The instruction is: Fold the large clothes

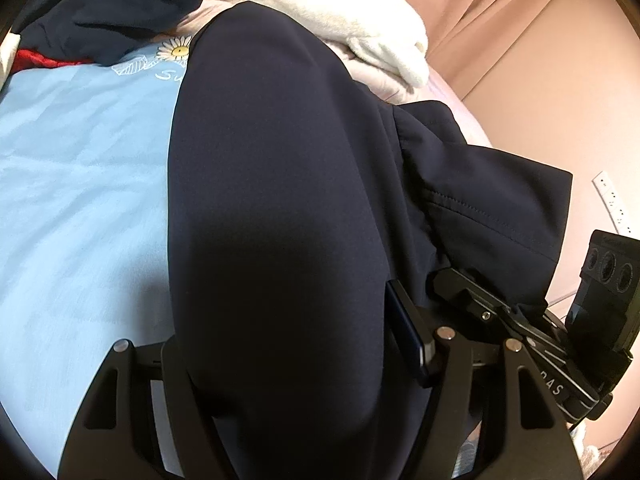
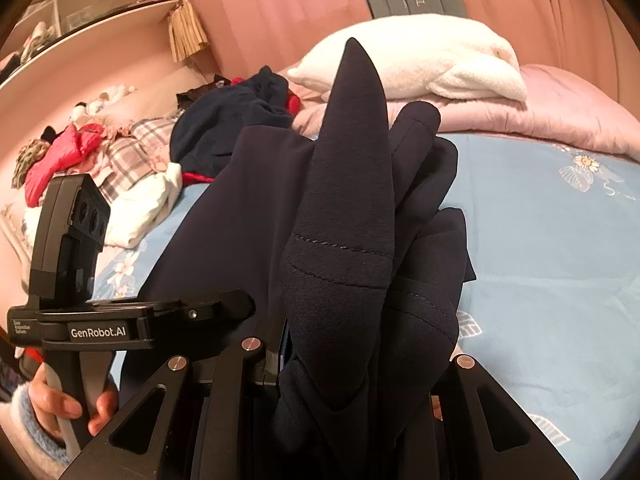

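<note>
A large dark navy garment (image 1: pixel 280 200) stretches over the light blue bed sheet (image 1: pixel 80 200). My left gripper (image 1: pixel 296 360) is shut on a broad fold of it; the cloth covers the fingertips. In the right wrist view my right gripper (image 2: pixel 360 380) is shut on a bunched, stitched hem of the same navy garment (image 2: pixel 340 220), which stands up in a peak between the jaws. The left gripper (image 2: pixel 132 320) shows at the left of that view, held by a hand. The right gripper (image 1: pixel 520 320) shows at the lower right of the left wrist view, on the hem.
A white fluffy blanket (image 2: pixel 420 60) lies on a pink quilt (image 2: pixel 560 112) at the bed's head. A pile of navy, red and plaid clothes (image 2: pixel 140 140) sits at the left. Pink curtains (image 1: pixel 500 8) hang behind. A shelf (image 2: pixel 80 8) is at upper left.
</note>
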`<state>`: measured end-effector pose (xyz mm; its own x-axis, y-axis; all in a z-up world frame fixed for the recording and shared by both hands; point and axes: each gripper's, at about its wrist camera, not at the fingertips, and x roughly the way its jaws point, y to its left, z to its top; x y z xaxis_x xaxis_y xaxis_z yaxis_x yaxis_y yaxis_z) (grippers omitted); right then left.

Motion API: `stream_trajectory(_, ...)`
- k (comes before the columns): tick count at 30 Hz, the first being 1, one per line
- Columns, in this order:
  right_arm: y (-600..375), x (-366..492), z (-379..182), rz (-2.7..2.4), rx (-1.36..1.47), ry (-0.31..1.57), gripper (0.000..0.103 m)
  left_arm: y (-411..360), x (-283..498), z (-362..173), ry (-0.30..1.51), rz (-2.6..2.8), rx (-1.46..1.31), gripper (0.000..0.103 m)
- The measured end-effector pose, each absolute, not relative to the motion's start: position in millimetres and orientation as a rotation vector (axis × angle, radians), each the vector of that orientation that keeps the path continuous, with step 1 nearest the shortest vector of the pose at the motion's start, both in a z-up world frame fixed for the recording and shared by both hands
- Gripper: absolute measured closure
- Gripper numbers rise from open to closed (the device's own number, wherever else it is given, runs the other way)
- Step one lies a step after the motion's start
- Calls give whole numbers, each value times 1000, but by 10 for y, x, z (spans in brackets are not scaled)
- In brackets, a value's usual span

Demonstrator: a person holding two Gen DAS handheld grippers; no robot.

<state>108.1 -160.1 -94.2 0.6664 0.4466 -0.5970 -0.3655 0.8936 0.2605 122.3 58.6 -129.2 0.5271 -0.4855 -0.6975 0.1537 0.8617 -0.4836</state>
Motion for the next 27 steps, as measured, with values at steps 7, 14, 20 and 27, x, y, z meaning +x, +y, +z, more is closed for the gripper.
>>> stream_trajectory(7, -1539, 1197, -1067, 456, 125, 747, 76, 590, 1190, -1398, 976, -379, -396, 33)
stream_trajectory(14, -1651, 1280, -1106, 447, 167, 772, 75, 566, 1279, -1467, 994, -365, -389, 31)
stream_trajectory(20, -1837, 1395, -1239, 431, 301, 838, 68, 559, 1365, -1506, 1013, -348, -373, 27)
stream_trajectory(27, -2084, 1494, -1462, 435, 511, 911, 61, 588, 1436, -1548, 1030, -341, -383, 21)
